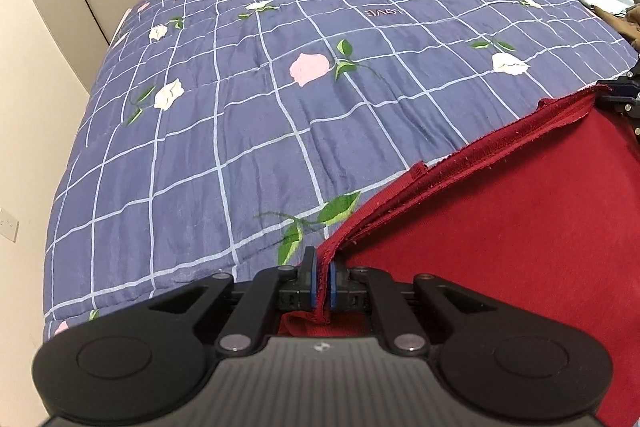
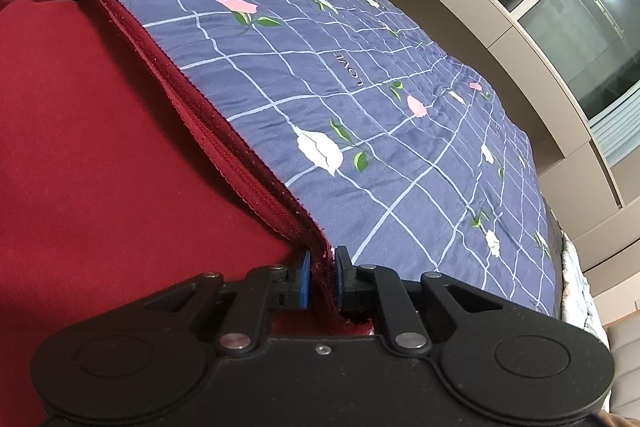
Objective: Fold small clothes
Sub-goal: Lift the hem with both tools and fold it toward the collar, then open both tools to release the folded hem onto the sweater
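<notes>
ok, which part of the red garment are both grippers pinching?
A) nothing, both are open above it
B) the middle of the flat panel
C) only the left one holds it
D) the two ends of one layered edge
D: the left gripper and right gripper are each shut on an end of the red garment, its layered edge running taut between them over the quilt.

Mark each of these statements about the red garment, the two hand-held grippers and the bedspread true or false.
1. The left hand-held gripper is shut on the red garment's edge. True.
2. The right hand-held gripper hangs empty. False: it pinches the same edge.
3. The bedspread is plain grey. False: blue, gridded, with roses.
4. The garment's edge runs stretched between both grippers. True.
</notes>
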Action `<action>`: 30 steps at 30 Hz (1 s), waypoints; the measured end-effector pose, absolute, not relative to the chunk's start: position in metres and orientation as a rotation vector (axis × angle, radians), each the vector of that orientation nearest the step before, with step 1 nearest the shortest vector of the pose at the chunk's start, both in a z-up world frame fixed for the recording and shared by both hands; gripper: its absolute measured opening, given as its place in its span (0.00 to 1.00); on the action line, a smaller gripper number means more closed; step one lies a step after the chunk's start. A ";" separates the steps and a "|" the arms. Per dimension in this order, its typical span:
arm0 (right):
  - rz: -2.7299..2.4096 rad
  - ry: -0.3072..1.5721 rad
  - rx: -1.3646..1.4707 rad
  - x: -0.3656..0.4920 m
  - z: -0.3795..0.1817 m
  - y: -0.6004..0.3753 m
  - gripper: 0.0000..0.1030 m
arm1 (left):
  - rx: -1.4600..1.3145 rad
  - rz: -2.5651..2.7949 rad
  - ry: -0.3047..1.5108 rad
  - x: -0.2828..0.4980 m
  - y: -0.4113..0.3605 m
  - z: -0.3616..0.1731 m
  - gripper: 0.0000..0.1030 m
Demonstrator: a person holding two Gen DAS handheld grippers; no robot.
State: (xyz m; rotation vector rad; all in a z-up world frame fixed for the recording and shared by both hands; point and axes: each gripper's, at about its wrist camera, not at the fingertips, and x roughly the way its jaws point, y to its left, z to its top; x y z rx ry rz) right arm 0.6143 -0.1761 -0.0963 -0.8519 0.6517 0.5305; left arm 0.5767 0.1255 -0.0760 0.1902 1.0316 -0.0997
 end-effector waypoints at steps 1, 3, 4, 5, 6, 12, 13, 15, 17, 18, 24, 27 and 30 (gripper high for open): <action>0.530 0.652 -0.850 0.615 -0.096 -0.176 0.13 | 0.188 -0.096 1.034 0.577 0.125 -0.076 0.08; 0.524 0.652 -0.846 0.616 -0.096 -0.177 0.17 | 0.180 -0.092 1.039 0.579 0.126 -0.075 0.09; 0.521 0.652 -0.841 0.617 -0.096 -0.177 0.18 | 0.176 -0.087 1.039 0.579 0.126 -0.075 0.10; 0.518 0.654 -0.835 0.617 -0.096 -0.178 0.20 | 0.171 -0.084 1.041 0.579 0.126 -0.074 0.11; 0.510 0.653 -0.825 0.618 -0.095 -0.179 0.24 | 0.168 -0.080 1.043 0.580 0.127 -0.074 0.11; 0.423 0.627 -0.764 0.626 -0.089 -0.187 0.57 | 0.189 0.035 1.033 0.581 0.128 -0.068 0.72; 0.397 0.622 -0.737 0.628 -0.087 -0.190 0.62 | 0.170 0.042 1.028 0.581 0.131 -0.066 0.75; 0.349 0.623 -0.668 0.633 -0.081 -0.199 0.70 | 0.108 0.058 1.026 0.580 0.138 -0.061 0.82; 0.299 0.609 -0.598 0.634 -0.073 -0.208 0.71 | 0.069 0.102 1.009 0.577 0.142 -0.055 0.90; 0.289 0.594 -0.570 0.630 -0.069 -0.211 0.72 | 0.057 0.113 0.991 0.574 0.142 -0.051 0.91; 0.416 0.558 -0.453 0.582 -0.057 -0.220 0.79 | 0.026 0.082 0.862 0.535 0.126 -0.042 0.98; 0.532 0.567 -0.415 0.563 -0.060 -0.220 0.75 | -0.001 0.049 0.837 0.518 0.114 -0.054 0.98; 0.634 0.603 -0.427 0.559 -0.063 -0.211 0.64 | -0.051 0.019 0.831 0.510 0.107 -0.066 0.98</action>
